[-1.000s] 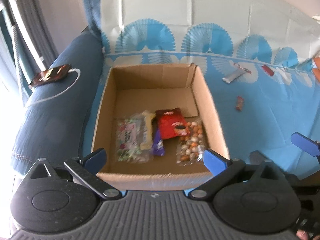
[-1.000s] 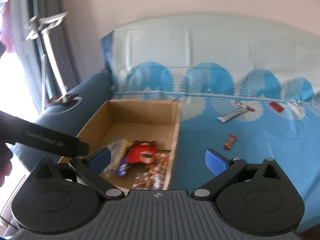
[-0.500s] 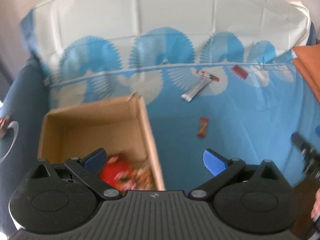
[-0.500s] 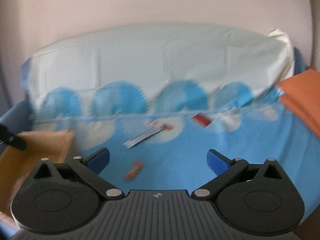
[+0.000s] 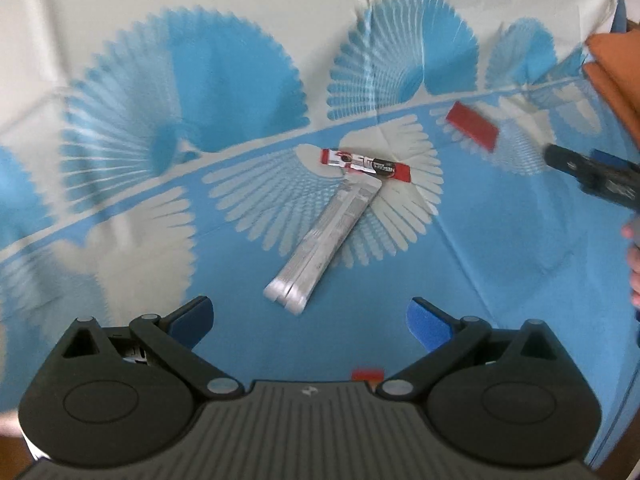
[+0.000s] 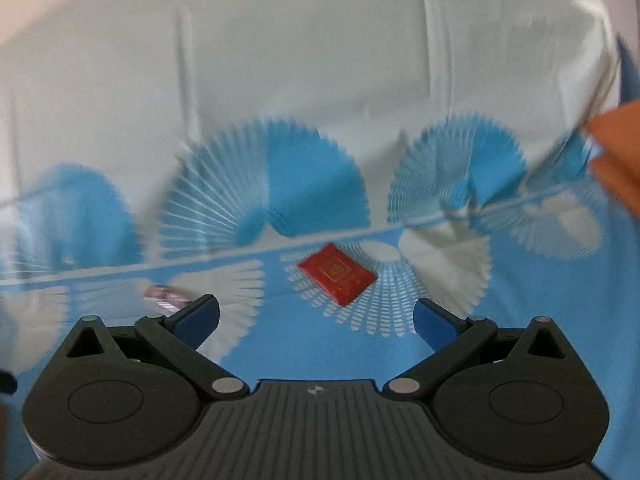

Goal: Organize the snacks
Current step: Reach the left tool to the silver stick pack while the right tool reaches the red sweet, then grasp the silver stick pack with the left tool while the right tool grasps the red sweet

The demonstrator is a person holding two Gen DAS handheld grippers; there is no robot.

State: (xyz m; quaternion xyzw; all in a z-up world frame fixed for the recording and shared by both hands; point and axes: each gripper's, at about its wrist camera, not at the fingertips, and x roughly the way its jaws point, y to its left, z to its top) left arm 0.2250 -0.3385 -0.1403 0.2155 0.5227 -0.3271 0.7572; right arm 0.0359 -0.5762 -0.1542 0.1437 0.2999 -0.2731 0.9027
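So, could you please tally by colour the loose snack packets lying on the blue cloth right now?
Silver: 1, the long silver packet.
Red, white and black: 1, the stick sachet at the silver packet's far end.
Red: 2, the flat red packet and a small red piece half hidden behind the left gripper.
Total: 4.

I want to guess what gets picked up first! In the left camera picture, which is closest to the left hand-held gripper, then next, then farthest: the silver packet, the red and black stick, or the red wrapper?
From the left hand-held gripper:
1. Silver packet, just ahead, middle.
2. Red and black stick, beyond the packet's far end.
3. Red wrapper, farthest, up right.
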